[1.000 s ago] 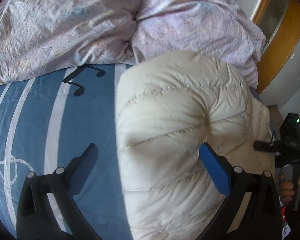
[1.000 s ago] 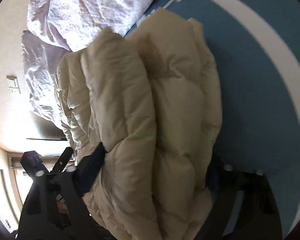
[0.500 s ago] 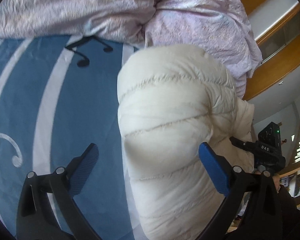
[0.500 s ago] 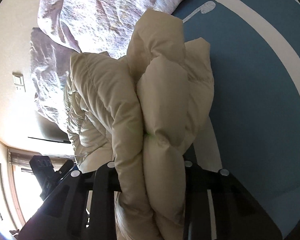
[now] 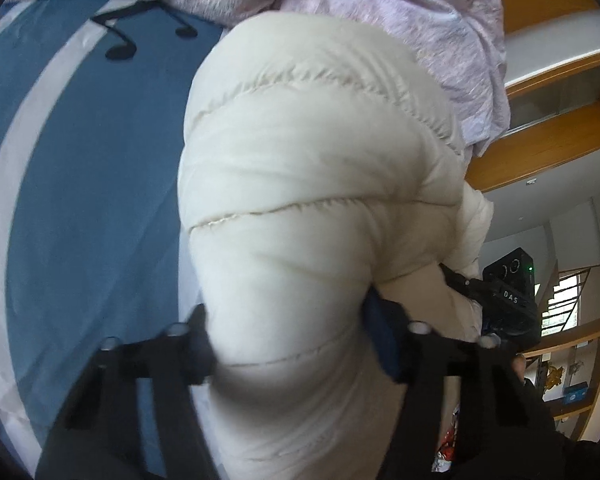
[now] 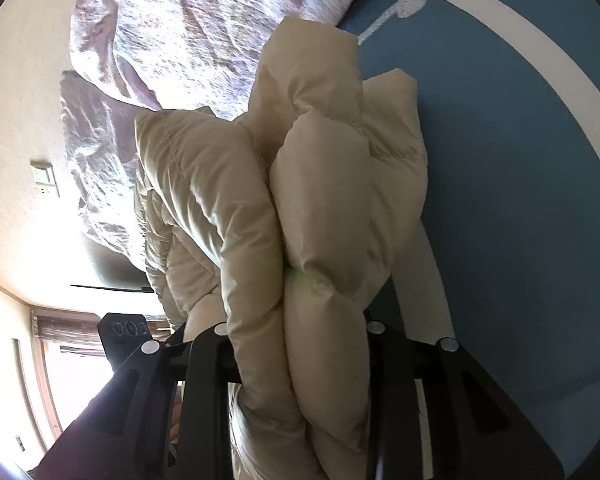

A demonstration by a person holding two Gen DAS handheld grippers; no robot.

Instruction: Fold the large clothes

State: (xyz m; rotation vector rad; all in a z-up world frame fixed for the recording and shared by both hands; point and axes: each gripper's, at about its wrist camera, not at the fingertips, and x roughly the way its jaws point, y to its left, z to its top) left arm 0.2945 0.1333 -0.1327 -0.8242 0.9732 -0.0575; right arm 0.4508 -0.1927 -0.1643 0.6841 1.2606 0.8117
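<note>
A puffy cream quilted jacket (image 5: 308, 152) lies bunched on the blue striped bed sheet (image 5: 80, 160). My left gripper (image 5: 288, 332) is closing its jaws around the near end of a thick roll of the jacket, and both pads dig into the padding. In the right wrist view the jacket (image 6: 328, 184) is doubled into several thick folds. My right gripper (image 6: 296, 336) is shut on these folds at their near end. The right gripper's body (image 5: 508, 300) shows behind the jacket in the left wrist view.
A crumpled lilac duvet (image 5: 400, 12) is heaped along the far side of the bed, touching the jacket; it also shows as the duvet (image 6: 188, 20) in the right wrist view. Wooden shelves (image 5: 548, 136) stand beyond it. The blue sheet (image 6: 520, 160) spreads to the right.
My left gripper has sunk onto the jacket and its jaws have come in from wide apart to pinching the roll. The right gripper closed on the folds earlier and has stayed put since.
</note>
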